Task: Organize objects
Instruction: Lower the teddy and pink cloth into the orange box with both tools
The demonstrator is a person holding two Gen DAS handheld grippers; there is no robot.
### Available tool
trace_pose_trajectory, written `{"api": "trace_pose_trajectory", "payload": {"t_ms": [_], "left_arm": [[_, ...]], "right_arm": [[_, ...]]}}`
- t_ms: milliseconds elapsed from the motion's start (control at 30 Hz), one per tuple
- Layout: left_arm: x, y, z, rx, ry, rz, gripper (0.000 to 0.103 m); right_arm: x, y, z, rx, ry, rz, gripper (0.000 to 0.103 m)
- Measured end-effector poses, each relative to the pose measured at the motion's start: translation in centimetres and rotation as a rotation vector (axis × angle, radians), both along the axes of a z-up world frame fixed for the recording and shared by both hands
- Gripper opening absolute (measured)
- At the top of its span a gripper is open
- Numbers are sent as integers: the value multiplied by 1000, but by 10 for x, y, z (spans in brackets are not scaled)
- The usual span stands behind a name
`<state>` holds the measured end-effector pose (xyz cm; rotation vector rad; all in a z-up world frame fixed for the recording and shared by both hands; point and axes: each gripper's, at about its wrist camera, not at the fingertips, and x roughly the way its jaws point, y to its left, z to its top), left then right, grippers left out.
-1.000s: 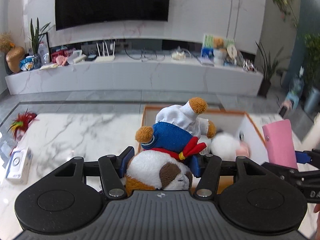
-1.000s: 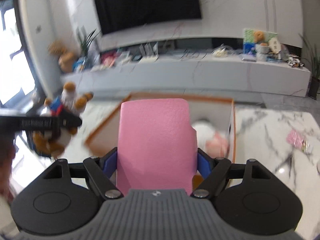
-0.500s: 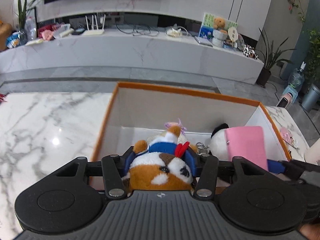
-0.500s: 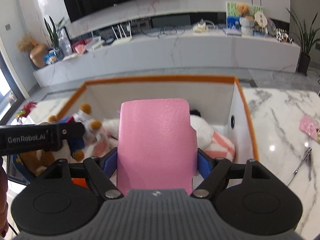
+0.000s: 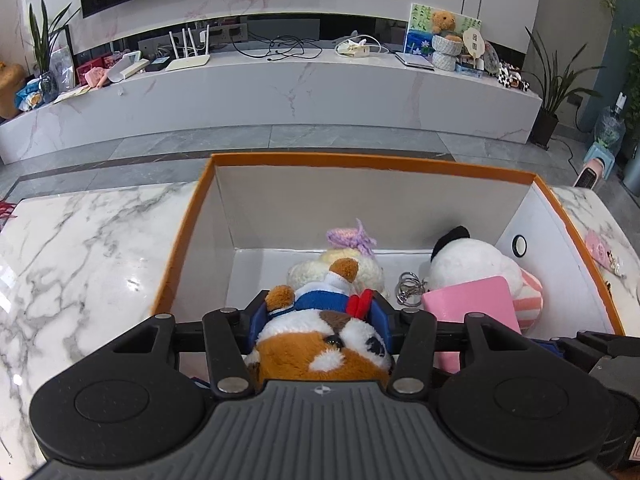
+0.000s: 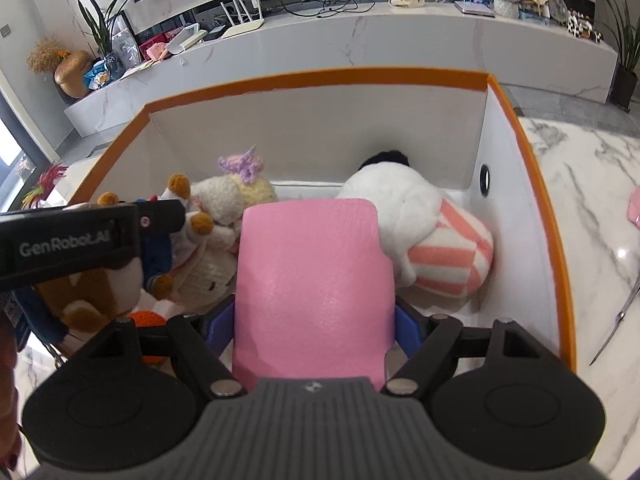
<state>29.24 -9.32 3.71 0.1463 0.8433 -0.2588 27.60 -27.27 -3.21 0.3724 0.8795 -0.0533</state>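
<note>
Left gripper [image 5: 320, 316] clamps the plush dog [image 5: 320, 344], jaws just narrowed on it, dog's length running toward 12 o'clock, hanging inside the orange-rimmed box [image 5: 372, 160]. Right gripper [image 6: 314, 316] grips the pink case [image 6: 312, 288] at the dog's 3 o'clock, above the striped plush [image 6: 448, 256]. Open floor lies at 12 o'clock; I'd say release comes next.

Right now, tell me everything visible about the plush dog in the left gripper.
The brown-and-white plush dog has fuzzy fur, a dark eye patch, a blue-and-white sailor top with a red bow, and tan paws. It is clamped between the blue jaws of the left gripper, head nearest the camera, held inside the orange-rimmed white box, against the cream plush toy behind it.
</note>
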Motion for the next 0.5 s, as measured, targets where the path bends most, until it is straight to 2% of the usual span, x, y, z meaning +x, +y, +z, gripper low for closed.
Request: {"api": "trace_pose_trajectory", "payload": {"t_ms": [100,300,500], "left_arm": [[-3,-4,-1,23,-5,-11,59],[-2,0,0,15,0,-7,59],[-7,-7,0,52,-25,-11,61]], "right_arm": [[-1,-2,-1,7,4,-7,79],[0,2,0,-18,13,-8,80],[0,4,1,-30,17,-13,80]]}}
